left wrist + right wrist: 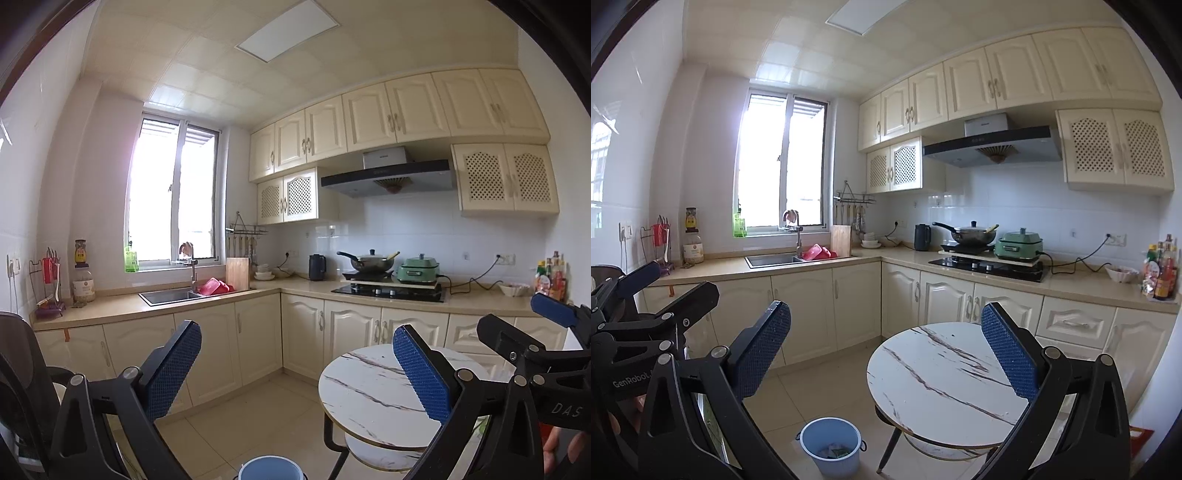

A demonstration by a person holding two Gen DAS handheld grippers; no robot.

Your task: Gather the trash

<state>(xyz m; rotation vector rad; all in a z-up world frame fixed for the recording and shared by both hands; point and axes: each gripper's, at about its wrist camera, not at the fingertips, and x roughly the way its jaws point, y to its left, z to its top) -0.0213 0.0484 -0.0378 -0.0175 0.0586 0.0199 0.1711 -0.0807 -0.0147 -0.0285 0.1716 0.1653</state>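
A blue bucket stands on the floor left of the round marble table; crumpled green and white trash lies in its bottom. Only the bucket's rim shows in the left wrist view, at the bottom edge. My left gripper is open and empty, held high above the floor beside the table. My right gripper is open and empty, above the table's left edge. Each gripper shows at the side of the other's view.
Cream cabinets run along an L-shaped counter with a sink, a stove with a wok and a green cooker. Sauce bottles stand at the counter's right end. A dark chair is at left.
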